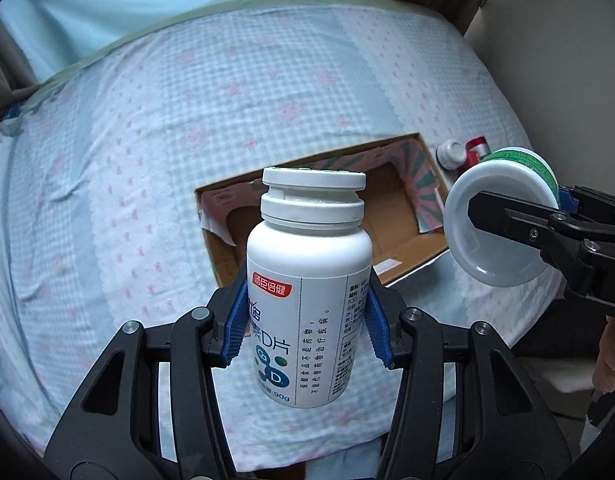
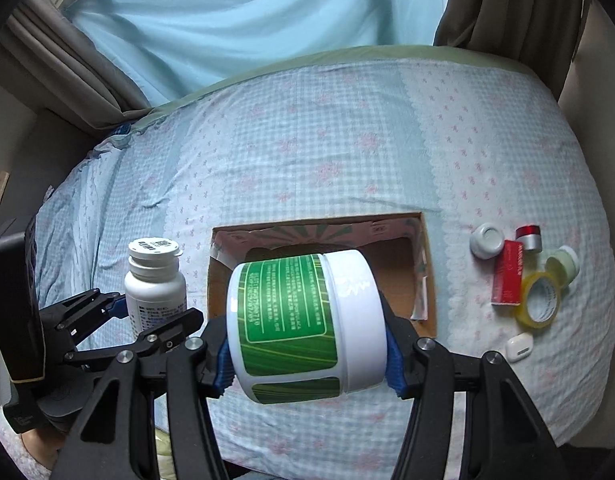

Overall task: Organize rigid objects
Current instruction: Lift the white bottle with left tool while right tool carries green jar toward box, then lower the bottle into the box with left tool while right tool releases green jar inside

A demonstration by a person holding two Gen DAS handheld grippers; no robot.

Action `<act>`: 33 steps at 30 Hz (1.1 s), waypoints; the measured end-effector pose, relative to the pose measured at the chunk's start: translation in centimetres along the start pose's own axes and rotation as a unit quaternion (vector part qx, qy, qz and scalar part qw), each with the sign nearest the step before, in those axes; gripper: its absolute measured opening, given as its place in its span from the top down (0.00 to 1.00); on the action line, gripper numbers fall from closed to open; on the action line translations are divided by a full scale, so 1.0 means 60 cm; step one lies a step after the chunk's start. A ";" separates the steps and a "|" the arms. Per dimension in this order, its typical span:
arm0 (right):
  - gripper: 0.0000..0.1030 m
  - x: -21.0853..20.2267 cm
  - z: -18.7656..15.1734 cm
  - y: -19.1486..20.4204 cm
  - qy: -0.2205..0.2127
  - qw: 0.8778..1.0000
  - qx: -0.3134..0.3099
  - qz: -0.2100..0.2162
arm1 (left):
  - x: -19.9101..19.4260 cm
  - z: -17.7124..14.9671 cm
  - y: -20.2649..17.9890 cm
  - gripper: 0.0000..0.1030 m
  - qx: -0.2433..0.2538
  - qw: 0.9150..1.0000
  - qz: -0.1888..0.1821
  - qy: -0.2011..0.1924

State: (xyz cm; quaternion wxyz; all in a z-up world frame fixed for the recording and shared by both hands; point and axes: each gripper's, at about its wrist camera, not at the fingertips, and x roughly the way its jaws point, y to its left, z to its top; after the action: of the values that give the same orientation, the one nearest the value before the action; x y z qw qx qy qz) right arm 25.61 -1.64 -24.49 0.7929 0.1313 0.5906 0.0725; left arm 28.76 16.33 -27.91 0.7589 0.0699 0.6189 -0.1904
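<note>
A bottle and a jar are held above the bed, one in each gripper.

The left gripper [image 1: 307, 328] is clamped on an upright white supplement bottle [image 1: 307, 300]; the right gripper [image 2: 309, 354] is clamped on a green-labelled white jar [image 2: 307, 324] lying sideways. Both are held above an open cardboard box [image 2: 427, 280] on the checked bedsheet [image 2: 307, 152]. Beside the box lie a red box [image 2: 507, 272], a tape roll [image 2: 541, 300] and an earbud case [image 2: 519, 346].

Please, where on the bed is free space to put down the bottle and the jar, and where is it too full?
Free: the wide bedsheet beyond the cardboard box, toward the curtains, and the sheet left of it. The box floor looks bare too. Crowded: right of the box, where a small white jar, red box, tape roll and earbud case sit close together.
</note>
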 end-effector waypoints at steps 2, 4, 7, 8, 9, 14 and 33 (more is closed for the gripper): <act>0.48 0.027 -0.003 0.014 0.014 1.000 0.012 0.000 | 0.025 0.004 0.013 0.54 0.014 1.000 -0.001 0.015; 0.48 0.060 -0.005 0.022 0.032 0.999 0.022 -0.007 | 0.054 0.008 0.023 0.54 0.024 0.999 -0.002 0.032; 0.48 0.106 -0.007 0.023 0.058 0.998 0.028 -0.017 | 0.099 0.016 0.033 0.54 0.032 0.998 -0.004 0.055; 0.48 0.121 -0.007 0.022 0.065 0.997 0.027 -0.021 | 0.113 0.018 0.034 0.54 0.034 0.997 -0.006 0.062; 0.48 0.138 -0.006 0.021 0.073 0.997 0.024 -0.028 | 0.129 0.021 0.035 0.54 0.037 0.997 -0.008 0.070; 0.48 0.223 0.000 -0.019 0.110 0.991 0.048 -0.056 | 0.208 0.037 0.035 0.54 0.056 0.993 -0.011 0.105; 0.48 0.376 0.034 -0.114 0.196 0.974 0.084 -0.076 | 0.351 0.060 -0.018 0.54 0.087 0.981 -0.010 0.174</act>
State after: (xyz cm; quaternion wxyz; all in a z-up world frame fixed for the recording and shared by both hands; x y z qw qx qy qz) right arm 33.89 -2.30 -46.66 0.6513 0.1359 0.7465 -0.0136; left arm 35.02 9.85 -47.31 0.6283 0.1617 0.7234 -0.2360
